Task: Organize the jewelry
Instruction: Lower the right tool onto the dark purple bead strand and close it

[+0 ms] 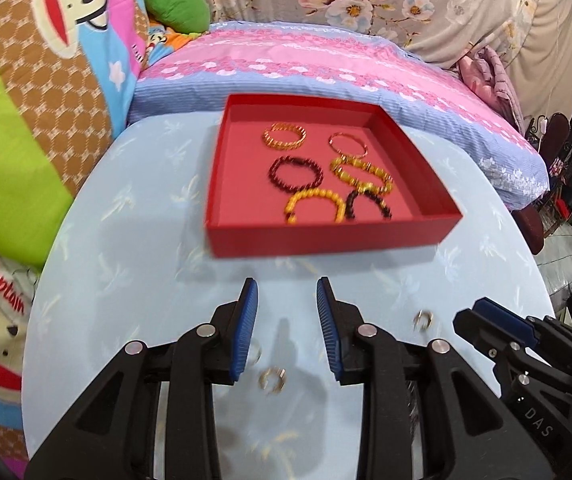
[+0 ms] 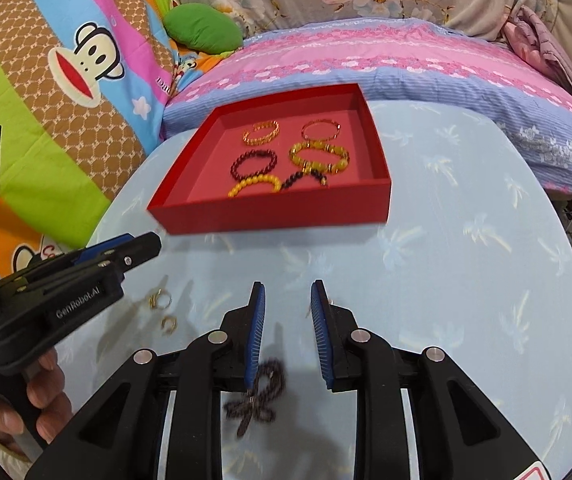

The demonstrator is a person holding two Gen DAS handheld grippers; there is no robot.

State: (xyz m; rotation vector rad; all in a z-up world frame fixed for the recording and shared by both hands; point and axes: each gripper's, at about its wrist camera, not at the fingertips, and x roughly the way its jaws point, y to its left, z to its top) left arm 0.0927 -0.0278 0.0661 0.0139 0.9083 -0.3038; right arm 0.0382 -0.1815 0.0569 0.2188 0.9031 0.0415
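Blue-padded fingers of the left gripper [image 1: 287, 292] and right gripper [image 2: 288, 294] stand apart, holding nothing. Near them on the desk [image 2: 466, 280] lie gold rings [image 1: 272, 379] and a dark beaded necklace [image 2: 259, 396]. Farther off, bracelets [image 1: 328, 174] sit in the red tray [image 1: 326, 236].

Six bracelets [image 1: 294, 175] in one red box [image 1: 326, 236], three rings [image 1: 272, 378], one dark necklace [image 2: 255, 400].
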